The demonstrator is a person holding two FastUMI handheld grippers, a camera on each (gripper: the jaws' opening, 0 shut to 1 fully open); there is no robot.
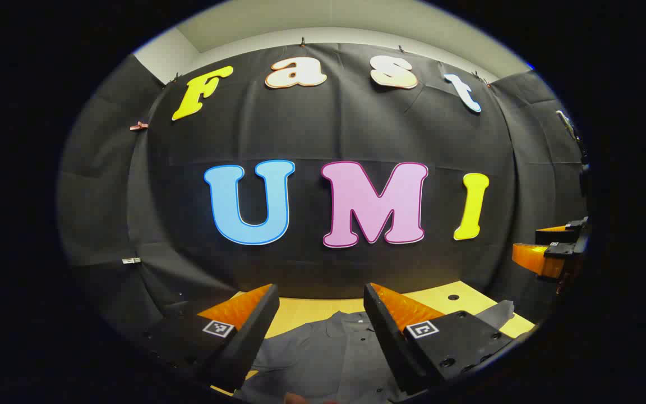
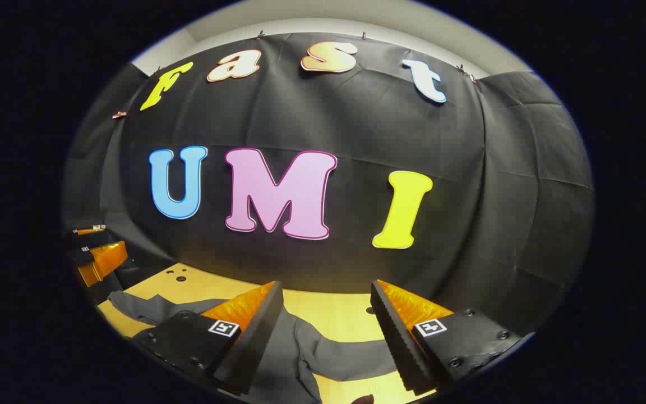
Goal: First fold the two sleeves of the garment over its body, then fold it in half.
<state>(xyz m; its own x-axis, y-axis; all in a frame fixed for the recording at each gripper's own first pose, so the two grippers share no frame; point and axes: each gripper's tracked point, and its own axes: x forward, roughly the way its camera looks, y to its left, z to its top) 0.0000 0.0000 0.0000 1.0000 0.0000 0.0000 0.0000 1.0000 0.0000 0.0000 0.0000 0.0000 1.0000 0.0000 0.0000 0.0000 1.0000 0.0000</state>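
Left gripper view is showing the left gripper [image 1: 321, 314] hanging above the table with its jaws spread wide and nothing between them. Just beyond and below its fingers, the grey garment [image 1: 323, 350] is lying on the yellow table [image 1: 441, 297], its collar pointing toward the back wall and one sleeve [image 1: 499, 311] reaching out to the side. Farther off at the edge, the right gripper [image 1: 547, 249] is hovering in the air. Right gripper view is showing that right gripper [image 2: 327, 317] released as well, its jaws wide apart over the table [image 2: 334, 311]; under them a sleeve [image 2: 323, 350] is trailing in loose folds across the wood, while the left gripper [image 2: 96, 255] is floating near the far edge, in front of the black cloth wall [image 2: 469, 196].
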